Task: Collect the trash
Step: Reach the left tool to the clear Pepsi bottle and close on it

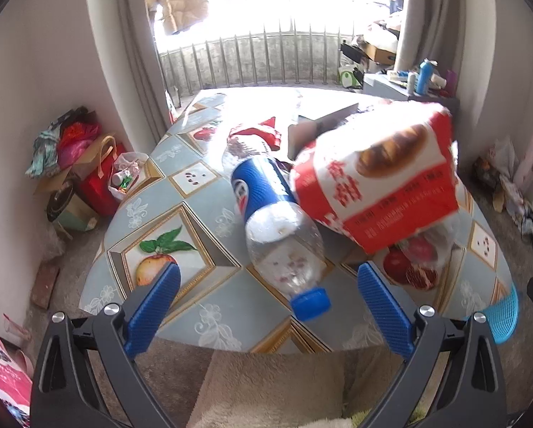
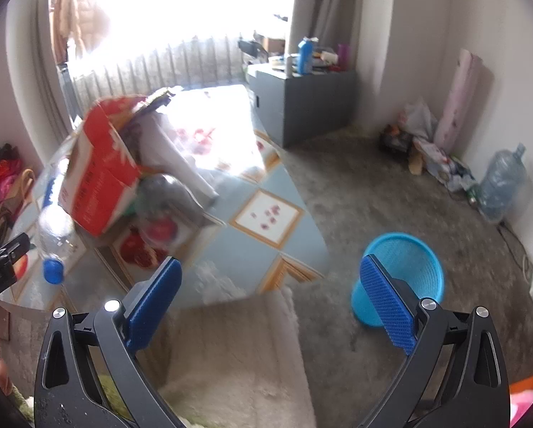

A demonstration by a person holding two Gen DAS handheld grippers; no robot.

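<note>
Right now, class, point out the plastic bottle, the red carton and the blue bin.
plastic bottle (image 1: 262,192), left wrist view, blue label.
red carton (image 1: 373,185), left wrist view, printed side.
blue bin (image 2: 414,249), right wrist view, rim.

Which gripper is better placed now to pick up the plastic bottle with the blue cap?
Left. The left gripper is open with the bottle lying nearly between its fingers. The right gripper points toward the floor and the blue basket.
</note>
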